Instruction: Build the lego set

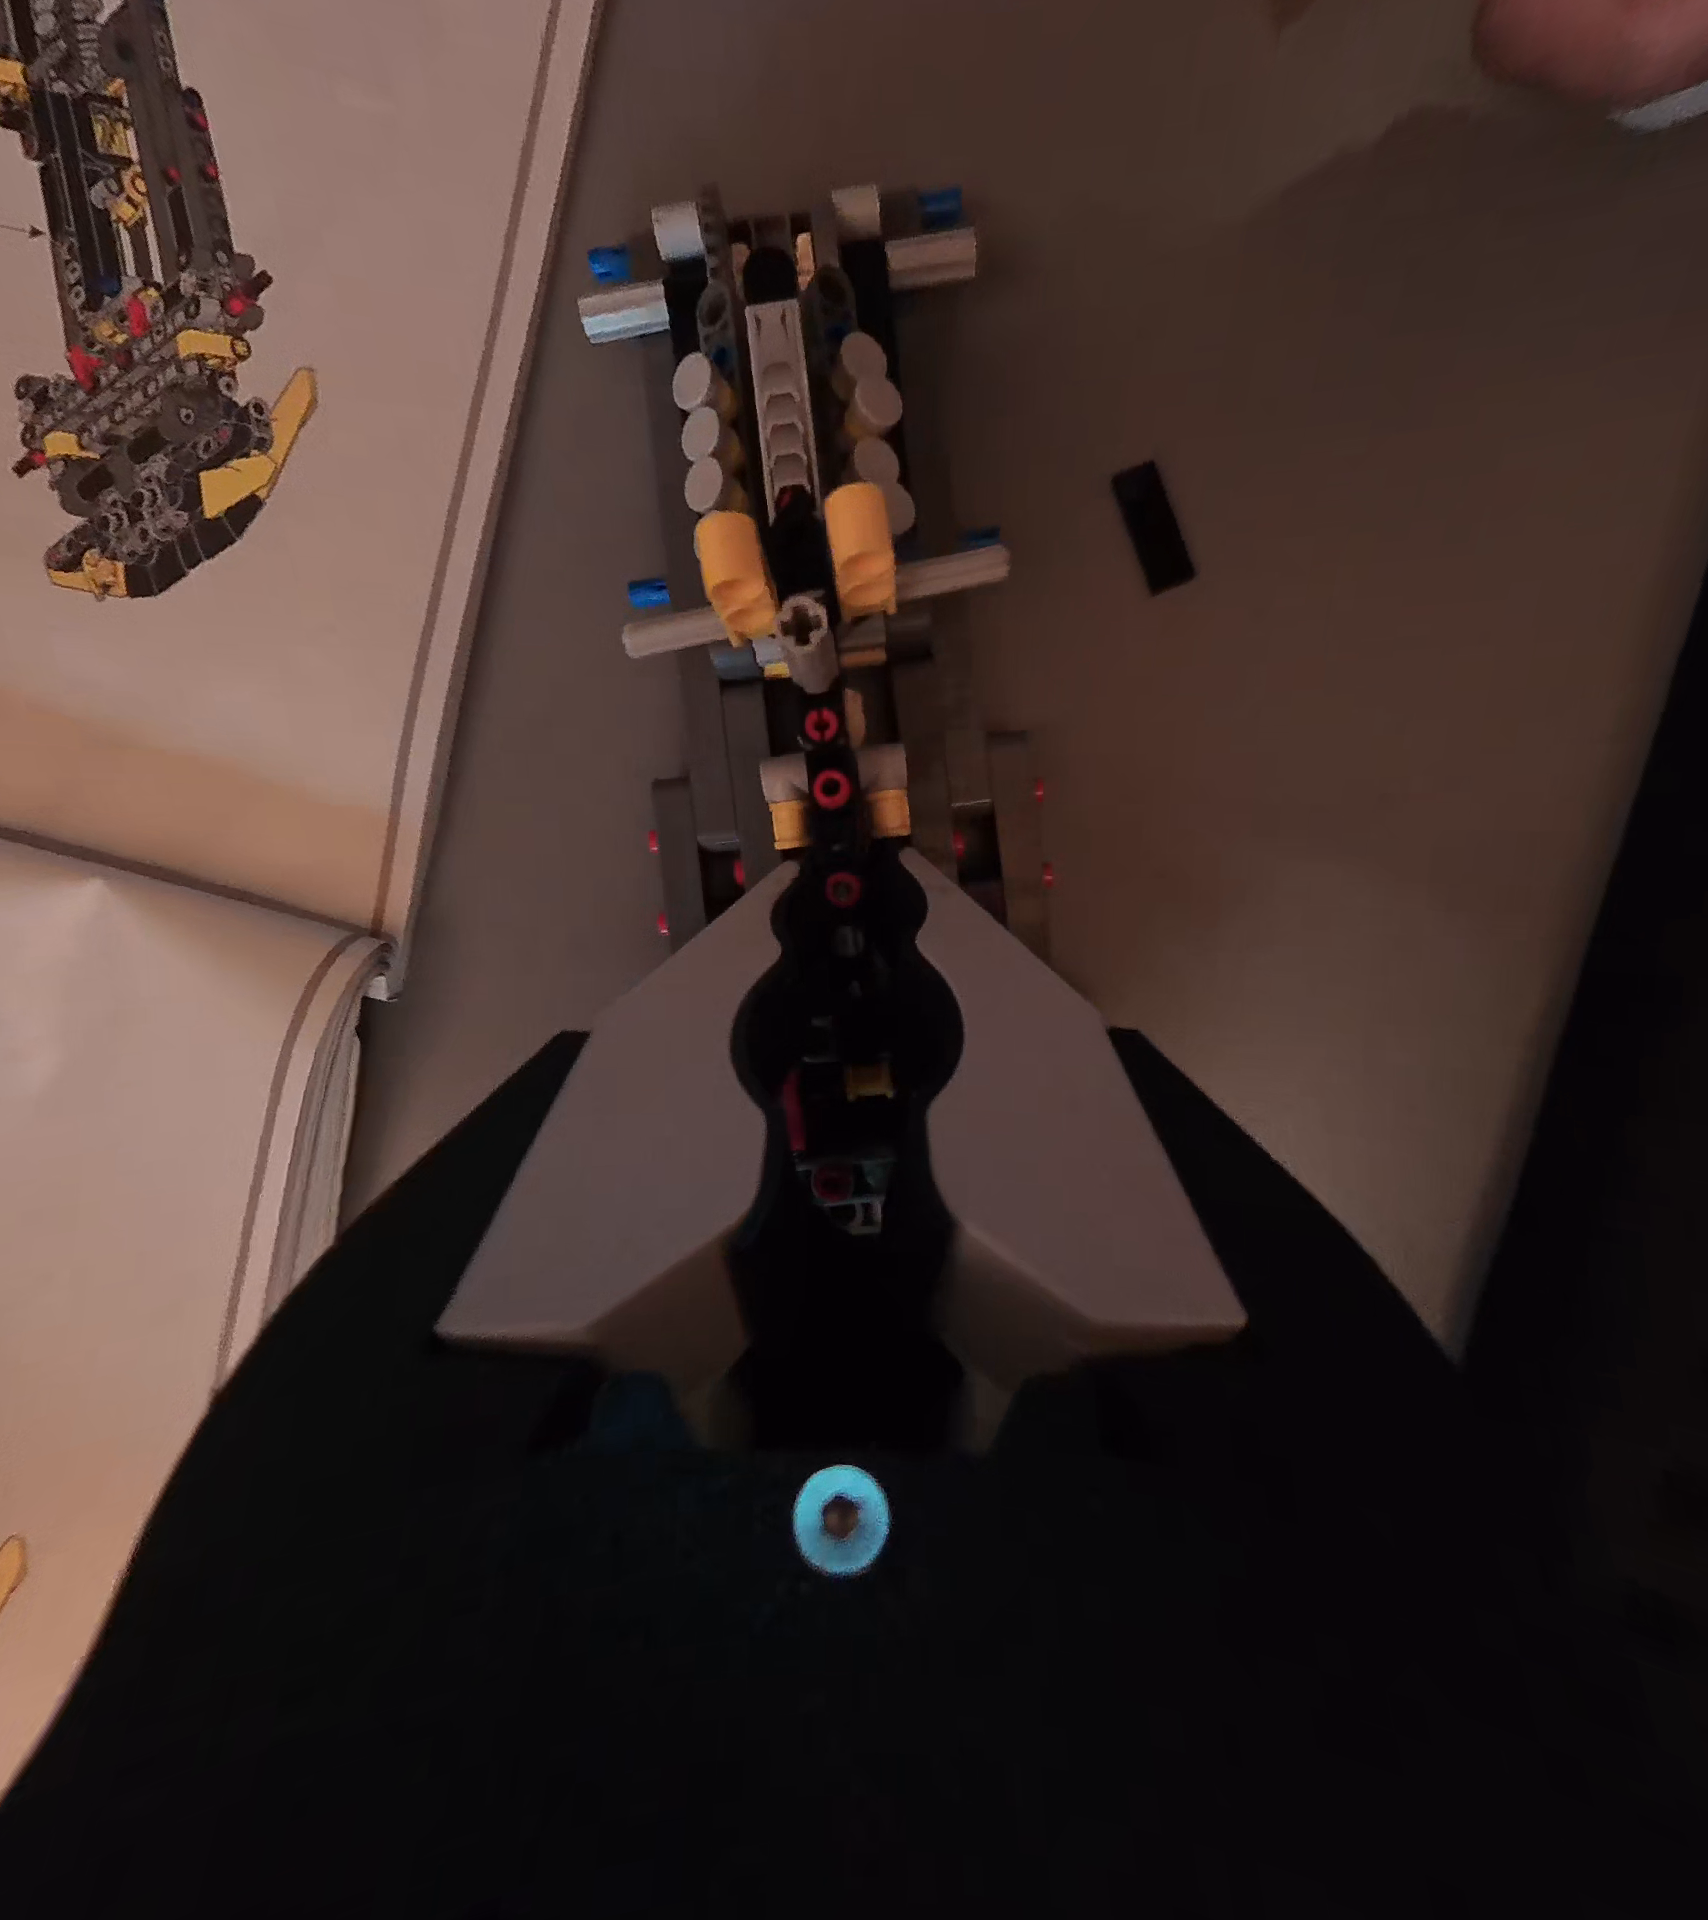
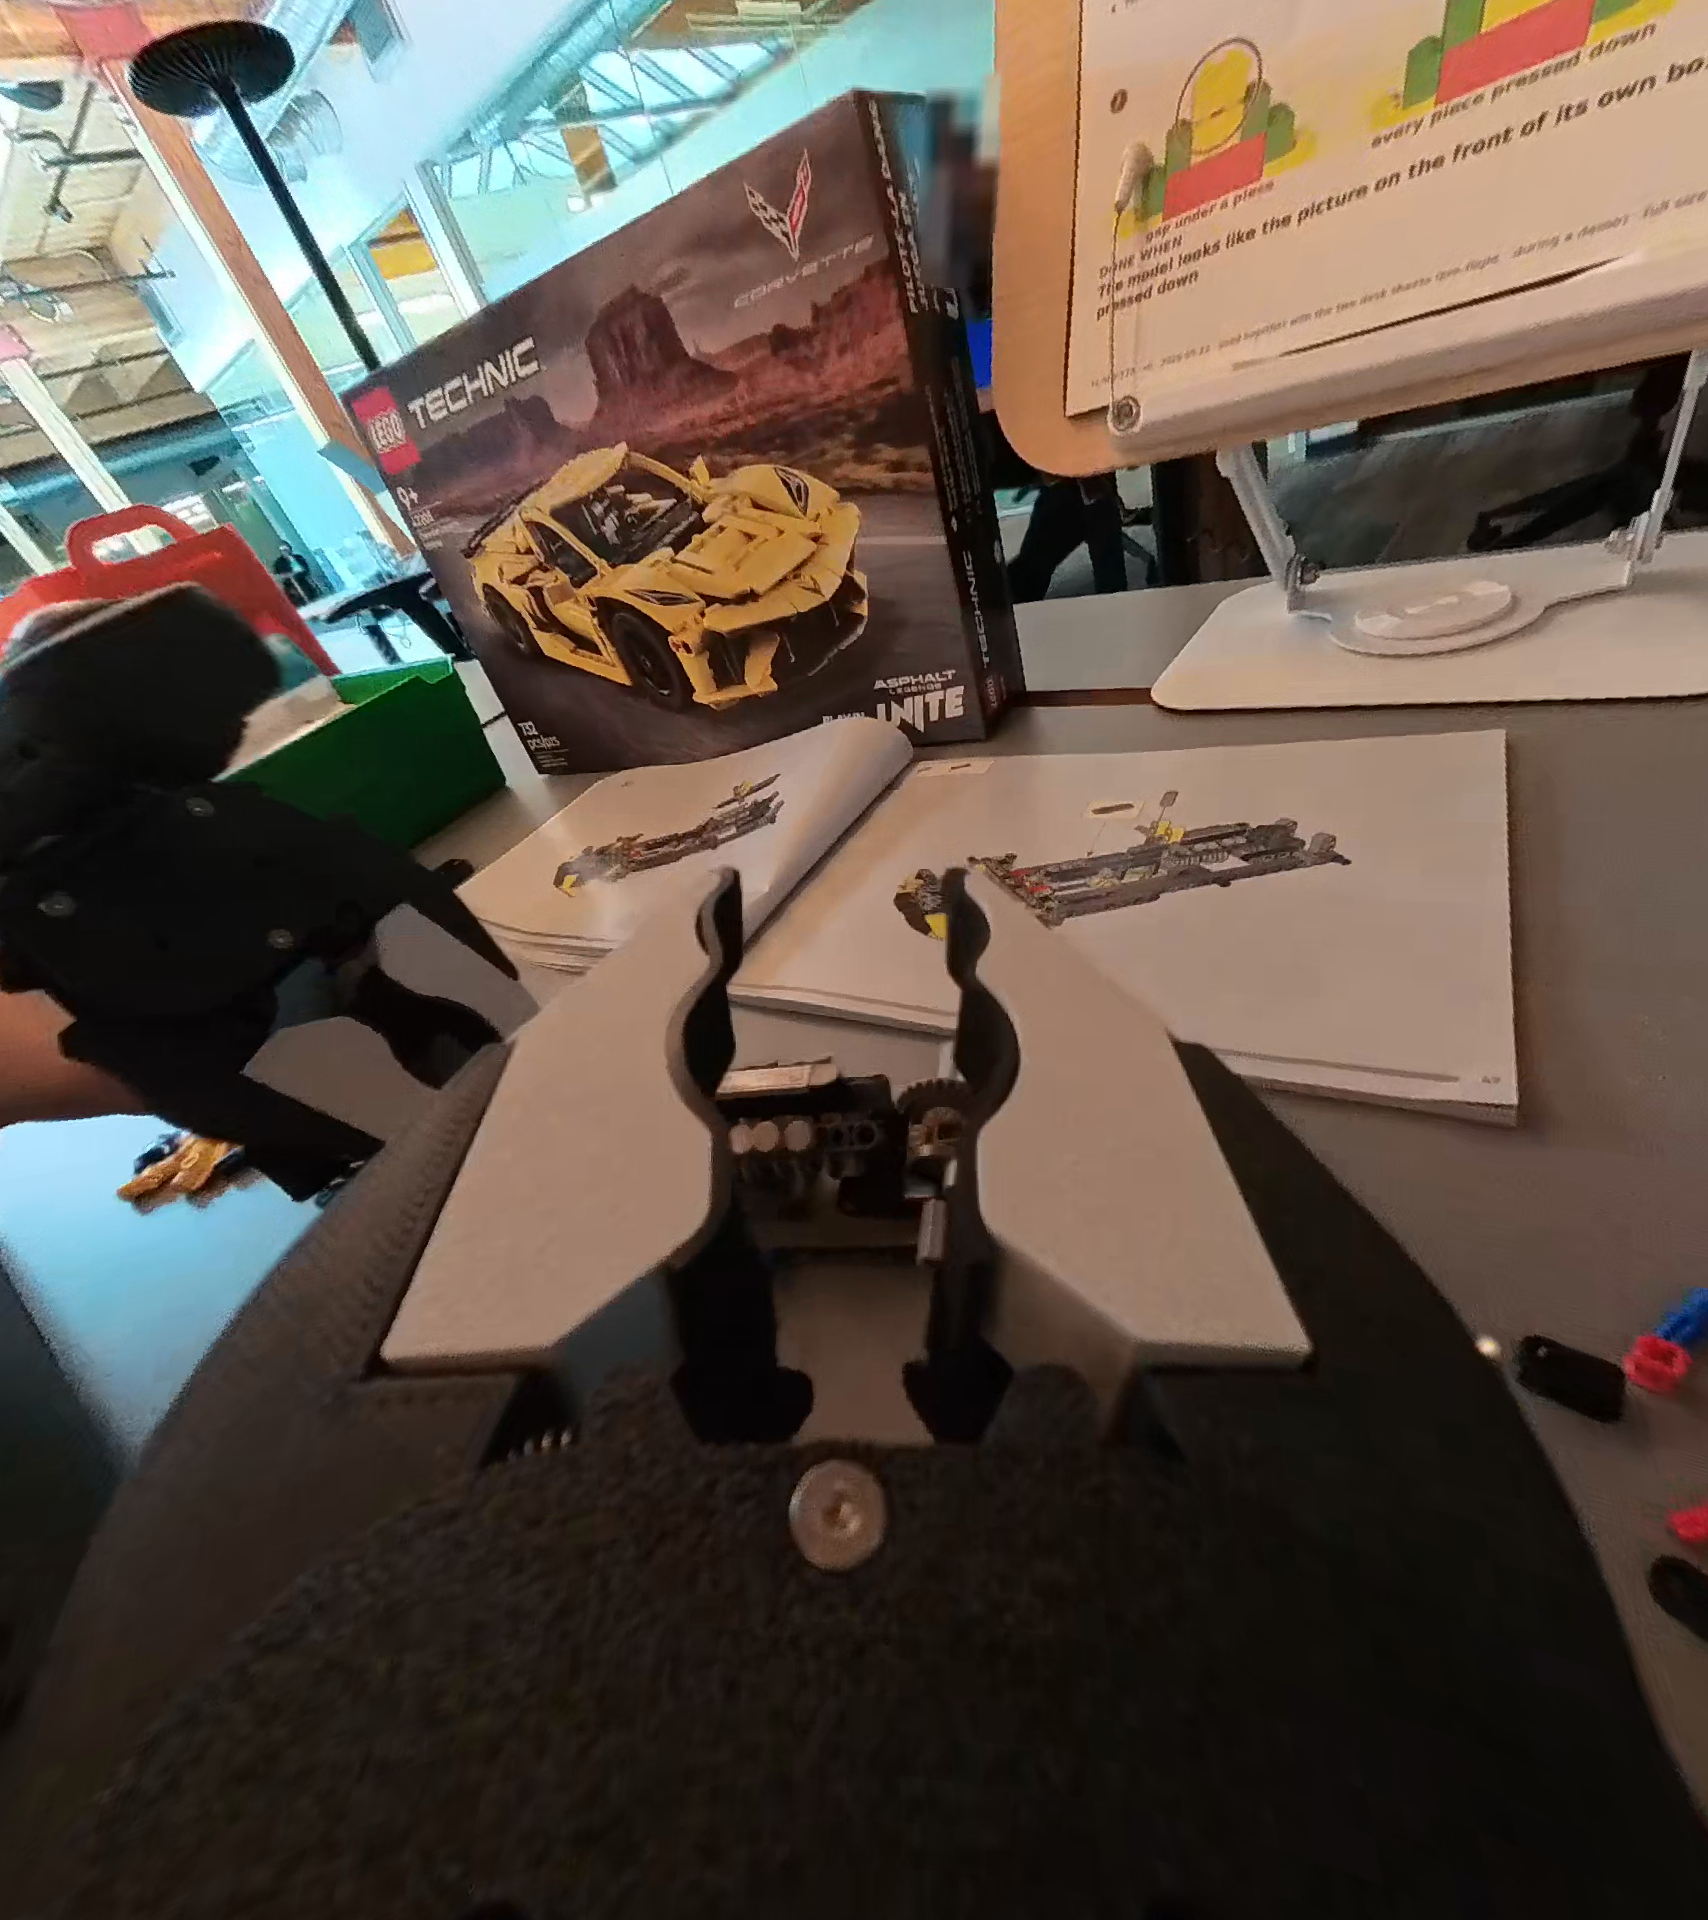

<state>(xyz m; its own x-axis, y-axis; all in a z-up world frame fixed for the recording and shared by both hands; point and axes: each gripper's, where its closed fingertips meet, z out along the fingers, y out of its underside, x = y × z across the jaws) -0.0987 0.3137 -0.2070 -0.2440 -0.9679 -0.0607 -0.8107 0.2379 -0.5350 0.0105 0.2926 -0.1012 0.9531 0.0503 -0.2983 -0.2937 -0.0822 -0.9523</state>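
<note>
The left gripper [image 1: 845, 935] is closed on the near end of the lego chassis [image 1: 798, 499], which extends away over the table [image 1: 1349, 831] just right of the open instruction booklet [image 1: 206, 675]. The right gripper [image 2: 839, 935] stands wide apart with the chassis end [image 2: 829, 1143] between its fingers (contact cannot be told). Loose pieces [image 2: 1660, 1351] lie at right; the set's box [image 2: 704, 468] stands far.

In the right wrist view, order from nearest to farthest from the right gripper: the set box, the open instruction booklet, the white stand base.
From the right gripper:
1. Instruction booklet, just ahead.
2. Set box, behind it, left.
3. White stand base, back right; close to the box.
</note>
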